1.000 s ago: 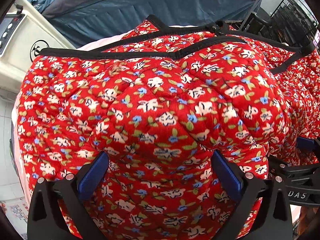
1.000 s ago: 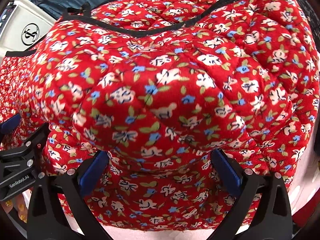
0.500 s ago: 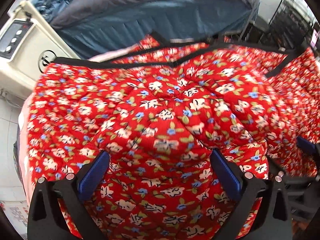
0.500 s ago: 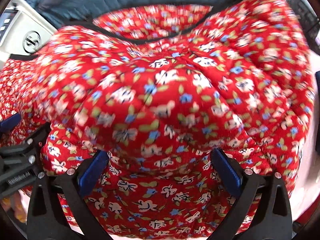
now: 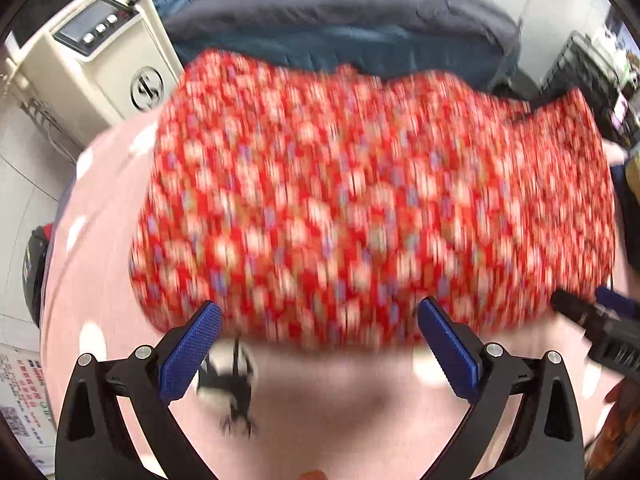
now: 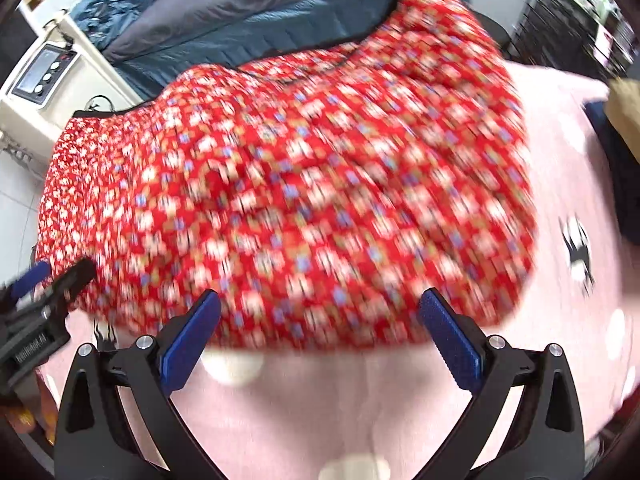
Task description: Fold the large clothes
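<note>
A red quilted floral garment (image 5: pixel 360 208) lies in a folded heap on a pink sheet (image 5: pixel 100 240); it also fills the right wrist view (image 6: pixel 300 200), blurred by motion. My left gripper (image 5: pixel 320 344) is open and empty, just in front of the garment's near edge. My right gripper (image 6: pixel 320 340) is open and empty, also at the near edge. Each gripper shows at the side of the other's view: the right one (image 5: pixel 600 328) and the left one (image 6: pixel 40 304).
A cream machine with a small screen (image 5: pixel 92 60) stands at the back left. Dark blue and grey bedding (image 5: pixel 340 28) lies behind the garment. A black wire rack (image 6: pixel 572 20) stands at the back right. A black print (image 5: pixel 232 384) marks the pink sheet.
Both grippers have pulled back from the garment, which was between their fingers before. The garment now lies on the sheet in front of them.
</note>
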Available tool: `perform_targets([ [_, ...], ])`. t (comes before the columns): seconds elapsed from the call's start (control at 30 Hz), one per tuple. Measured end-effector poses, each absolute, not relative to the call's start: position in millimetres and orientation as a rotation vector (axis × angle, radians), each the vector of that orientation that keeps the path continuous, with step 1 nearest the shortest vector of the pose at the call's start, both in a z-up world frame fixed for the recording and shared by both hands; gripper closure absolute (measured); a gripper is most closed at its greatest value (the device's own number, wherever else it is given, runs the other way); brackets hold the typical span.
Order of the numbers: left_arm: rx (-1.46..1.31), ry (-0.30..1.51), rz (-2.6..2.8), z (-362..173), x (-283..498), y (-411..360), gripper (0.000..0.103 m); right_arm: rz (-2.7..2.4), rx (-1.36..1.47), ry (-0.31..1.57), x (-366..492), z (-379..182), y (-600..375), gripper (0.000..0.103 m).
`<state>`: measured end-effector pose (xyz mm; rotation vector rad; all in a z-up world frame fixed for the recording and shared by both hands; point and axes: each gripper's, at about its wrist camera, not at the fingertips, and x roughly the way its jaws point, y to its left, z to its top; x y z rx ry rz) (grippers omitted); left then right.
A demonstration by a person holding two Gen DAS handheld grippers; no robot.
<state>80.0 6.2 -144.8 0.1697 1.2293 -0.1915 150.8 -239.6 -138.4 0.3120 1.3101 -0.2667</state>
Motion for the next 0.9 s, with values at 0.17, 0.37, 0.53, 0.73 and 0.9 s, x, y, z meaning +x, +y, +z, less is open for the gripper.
perform_targets([
  [0.17,0.176,1.217,-0.197,-131,54,8,0.006,-0.278,0.304,1.355,125,-130,-228,0.005],
  [0.37,0.273,1.182,-0.194,-112,39,-7,0.006,-0.254,0.207,1.336,112,-102,-191,0.005],
  [0.53,0.213,1.224,-0.202,-99,36,-3,0.006,-0.265,0.127,1.294,120,-72,-177,0.005],
  [0.73,0.140,1.252,-0.192,-91,29,6,0.006,-0.258,0.140,1.275,111,-57,-195,0.005],
  [0.9,0.195,1.227,-0.178,-82,32,4,0.006,-0.239,0.126,1.288,107,-50,-189,0.005],
])
